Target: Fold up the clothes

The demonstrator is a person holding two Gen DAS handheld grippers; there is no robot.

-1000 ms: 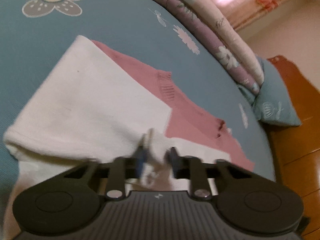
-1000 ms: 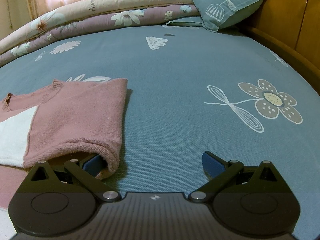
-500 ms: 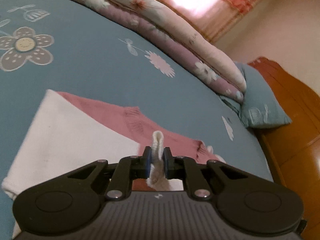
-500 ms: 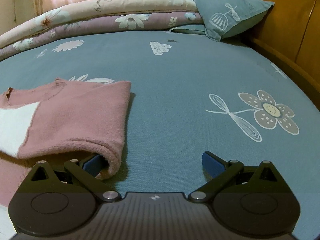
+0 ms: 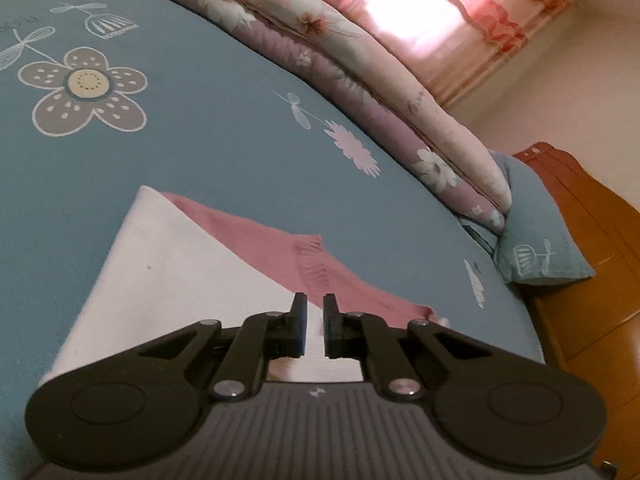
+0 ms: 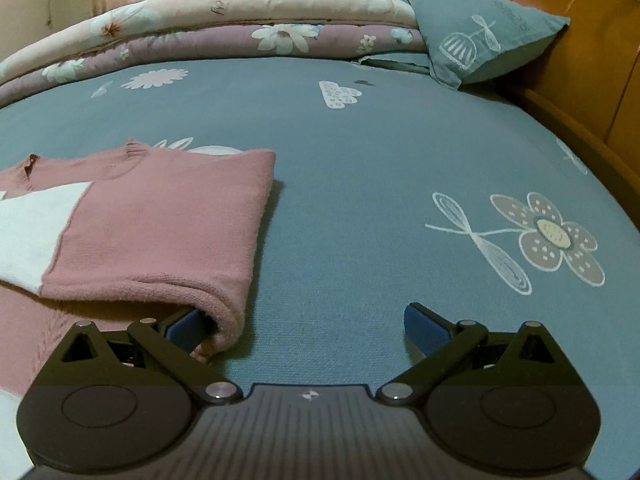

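- Lying folded on the bed sheet (image 6: pixel 360 200), the sweater (image 6: pixel 160 232) is a soft, fuzzy pink knit with a smooth white panel and ribbed trim at its far edge.
- From the left wrist, the sweater (image 5: pixel 260 248) spreads just beyond and beneath the fingers, its white panel forming a broad wedge to their left.
- The left gripper (image 5: pixel 315 304) has its fingers drawn almost together, having just been closing; only a thin slit shows between the blue pads, and I cannot tell whether any cloth is caught in it.
- The right gripper (image 6: pixel 306 322) has its fingers spread wide. The left pad sits tucked against the thick rolled fold at the sweater's near corner, and the right pad lies apart on bare sheet.
- The sheet (image 5: pixel 220 140) is a teal woven fabric printed with grey flowers and white line drawings.
- Well beyond the fingers, a padded floral quilt (image 6: pixel 280 36) lies in a long roll, beside a teal pillow (image 6: pixel 480 40) and a glossy wooden headboard (image 6: pixel 592 80).
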